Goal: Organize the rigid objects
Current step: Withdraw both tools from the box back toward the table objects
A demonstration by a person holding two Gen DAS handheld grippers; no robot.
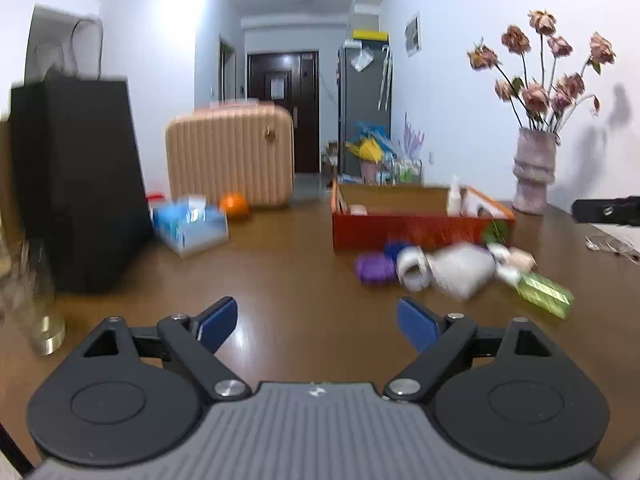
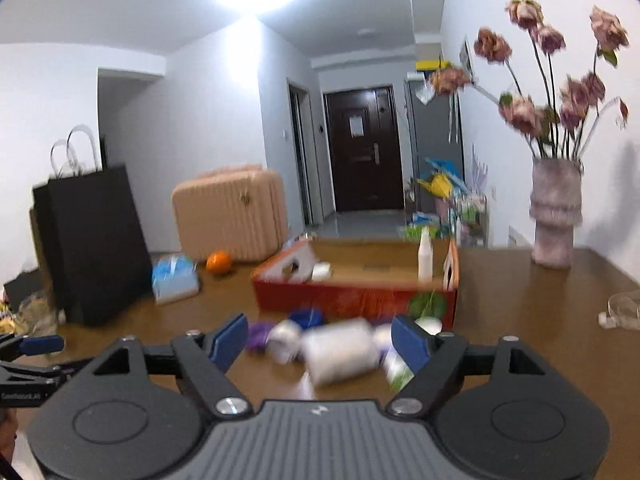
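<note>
A red open-topped box [image 1: 420, 234] [image 2: 352, 300] stands mid-table with a white bottle [image 2: 425, 256] and small cartons inside. In front of it lies a blurred heap: a purple piece [image 1: 374, 268] [image 2: 258, 334], a blue piece [image 2: 306, 316], a white rounded object [image 1: 460, 270] [image 2: 340, 350] and a green box [image 1: 544, 294]. My left gripper [image 1: 318, 322] is open over bare table, left of the heap and short of it. My right gripper [image 2: 320, 340] is open, with the white object showing between its fingers but apart from the pads.
A black paper bag [image 1: 76, 184] stands at the left, with a blue tissue pack [image 1: 190, 224], an orange [image 1: 235, 204] and a pink suitcase [image 1: 230, 156] behind. A vase of dried flowers [image 1: 534, 170] stands at the far right. A glass item [image 1: 38, 304] is near left.
</note>
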